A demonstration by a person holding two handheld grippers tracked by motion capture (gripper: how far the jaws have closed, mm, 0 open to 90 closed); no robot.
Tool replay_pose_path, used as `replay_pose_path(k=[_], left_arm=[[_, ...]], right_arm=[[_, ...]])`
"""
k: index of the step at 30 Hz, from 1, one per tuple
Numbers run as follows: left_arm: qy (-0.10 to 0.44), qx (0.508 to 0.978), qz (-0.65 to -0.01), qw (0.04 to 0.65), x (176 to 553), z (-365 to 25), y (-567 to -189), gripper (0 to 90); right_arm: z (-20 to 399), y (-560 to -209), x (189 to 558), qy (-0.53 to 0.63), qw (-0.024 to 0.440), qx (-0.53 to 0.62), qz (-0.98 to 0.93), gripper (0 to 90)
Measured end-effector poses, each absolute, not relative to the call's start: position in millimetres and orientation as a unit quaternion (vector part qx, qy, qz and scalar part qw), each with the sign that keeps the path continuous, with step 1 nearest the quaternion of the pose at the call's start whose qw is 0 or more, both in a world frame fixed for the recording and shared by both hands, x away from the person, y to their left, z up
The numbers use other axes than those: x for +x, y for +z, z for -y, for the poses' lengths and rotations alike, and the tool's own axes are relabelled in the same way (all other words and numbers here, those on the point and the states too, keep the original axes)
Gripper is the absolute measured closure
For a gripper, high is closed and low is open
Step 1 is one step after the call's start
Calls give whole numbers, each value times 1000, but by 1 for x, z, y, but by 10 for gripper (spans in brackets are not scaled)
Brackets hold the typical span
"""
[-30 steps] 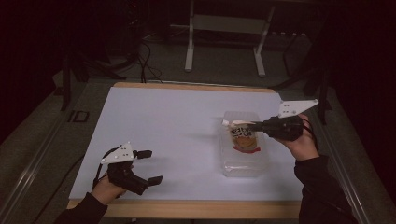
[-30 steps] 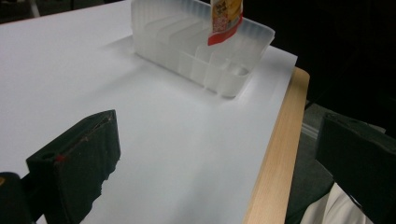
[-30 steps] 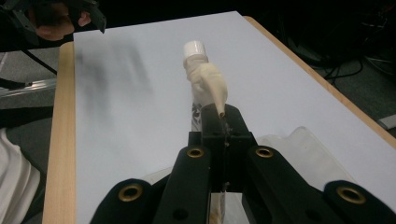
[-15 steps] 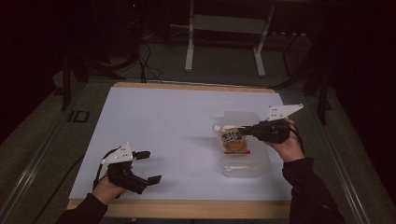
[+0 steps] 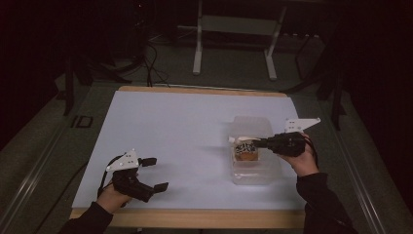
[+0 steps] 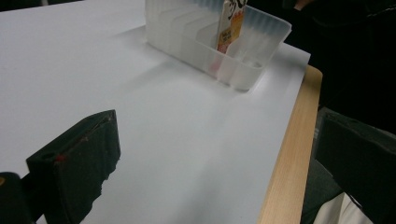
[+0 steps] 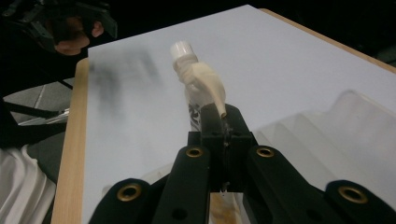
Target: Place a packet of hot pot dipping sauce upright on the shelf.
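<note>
White table; orange-labelled, seemingly white-capped pouch (image 5: 245,148) upright.

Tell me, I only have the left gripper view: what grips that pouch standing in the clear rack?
Observer: The right gripper, shut on the pouch's top edge.
Operator: Does the pouch have a cap?
Observer: Yes, a white spout cap, seen in the right gripper view.
Operator: And the left gripper?
Observer: Open, near the table's front edge, left gripper holding nothing.
</note>
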State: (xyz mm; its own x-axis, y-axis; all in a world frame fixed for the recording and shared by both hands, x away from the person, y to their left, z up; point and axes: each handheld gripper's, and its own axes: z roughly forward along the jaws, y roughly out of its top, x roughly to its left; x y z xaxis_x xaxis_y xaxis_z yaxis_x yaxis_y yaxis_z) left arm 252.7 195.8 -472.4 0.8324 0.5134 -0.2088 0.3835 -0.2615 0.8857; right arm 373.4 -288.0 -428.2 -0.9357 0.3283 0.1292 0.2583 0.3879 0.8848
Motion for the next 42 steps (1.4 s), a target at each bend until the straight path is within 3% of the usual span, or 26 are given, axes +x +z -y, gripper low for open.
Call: replay_pose_path(k=[11, 16, 29, 38, 42], left_arm=[[61, 795, -281, 534, 253, -194, -474, 6], [62, 796, -280, 533, 253, -193, -474, 6], [64, 797, -279, 531, 252, -192, -474, 6], [74, 802, -276, 524, 250, -191, -474, 6], [77, 804, -273, 523, 249, -191, -473, 6]], right_arm=[[311, -432, 368, 510, 55, 213, -832, 838], [317, -428, 366, 511, 63, 226, -827, 725], [316, -398, 350, 518, 93, 234, -818, 569], [294, -390, 324, 518, 109, 248, -811, 207], [287, -387, 311, 522, 120, 242, -809, 128]])
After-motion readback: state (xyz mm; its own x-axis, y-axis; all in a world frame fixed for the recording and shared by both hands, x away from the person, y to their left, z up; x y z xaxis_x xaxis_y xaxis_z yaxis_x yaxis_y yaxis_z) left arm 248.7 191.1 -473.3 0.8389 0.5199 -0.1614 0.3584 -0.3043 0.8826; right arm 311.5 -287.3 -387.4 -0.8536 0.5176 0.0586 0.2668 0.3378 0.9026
